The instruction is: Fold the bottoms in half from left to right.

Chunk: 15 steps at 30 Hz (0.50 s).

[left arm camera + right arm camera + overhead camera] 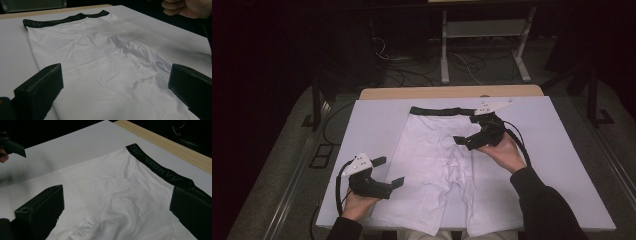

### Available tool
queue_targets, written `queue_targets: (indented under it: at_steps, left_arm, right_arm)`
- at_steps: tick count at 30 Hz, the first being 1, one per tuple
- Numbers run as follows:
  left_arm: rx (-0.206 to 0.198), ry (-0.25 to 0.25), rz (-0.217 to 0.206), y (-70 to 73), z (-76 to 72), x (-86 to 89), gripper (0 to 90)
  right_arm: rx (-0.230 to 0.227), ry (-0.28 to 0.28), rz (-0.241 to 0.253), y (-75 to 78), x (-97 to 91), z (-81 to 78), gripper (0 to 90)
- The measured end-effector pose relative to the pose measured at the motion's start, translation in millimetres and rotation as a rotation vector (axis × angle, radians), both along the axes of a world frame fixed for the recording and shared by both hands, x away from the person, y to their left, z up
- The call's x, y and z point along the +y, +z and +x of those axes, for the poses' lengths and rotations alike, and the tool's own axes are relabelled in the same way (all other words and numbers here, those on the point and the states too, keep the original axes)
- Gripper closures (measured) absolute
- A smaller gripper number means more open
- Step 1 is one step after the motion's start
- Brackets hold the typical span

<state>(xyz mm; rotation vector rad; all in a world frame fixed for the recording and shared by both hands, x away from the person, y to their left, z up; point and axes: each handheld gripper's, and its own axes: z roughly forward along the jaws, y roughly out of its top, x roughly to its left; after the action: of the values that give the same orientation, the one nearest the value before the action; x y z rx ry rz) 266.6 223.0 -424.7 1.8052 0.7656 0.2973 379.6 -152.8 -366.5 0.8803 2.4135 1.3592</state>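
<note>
A pair of white boxer shorts [432, 160] with a black waistband [442, 110] lies flat on the white board [362, 130], waistband at the far side and legs toward the person. My left gripper [389, 171] hovers open at the shorts' near left leg edge, holding nothing. In the left gripper view its jaws stand wide apart over the wrinkled fabric [100, 62]. My right gripper [467, 130] is open above the shorts' upper right part, just below the waistband. In the right gripper view the waistband [155, 167] runs to the right jaw, with white cloth [112, 185] between the jaws.
The white board covers a wooden table whose far edge [447, 92] shows beyond it. Behind stand a metal frame [482, 30] and loose cables [412, 75] on the dark floor. The person's right hand [185, 7] appears far off in the left gripper view.
</note>
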Motion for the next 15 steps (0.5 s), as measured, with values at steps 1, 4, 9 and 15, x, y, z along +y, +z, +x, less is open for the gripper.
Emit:
queue_targets:
  at_steps: [1,4,9,15]
  left_arm:
    - [0.0,-0.001,0.0,-0.1,0.2,-0.1,0.0]
    - [0.003,0.0,0.0,-0.4,0.7,-0.5,0.0]
    - [0.002,-0.002,-0.001,-0.3,0.5,-0.4,0.0]
    - [0.004,-0.004,-0.002,-0.3,0.7,-0.4,0.0]
  right_arm:
    - [-0.002,-0.006,0.002,-0.1,0.4,1.1,0.0]
    - [-0.004,-0.018,0.002,0.7,1.8,3.7,0.0]
    - [-0.011,-0.038,0.001,5.5,5.1,14.8,0.0]
    - [-0.009,-0.049,-0.015,7.3,9.5,25.1,0.0]
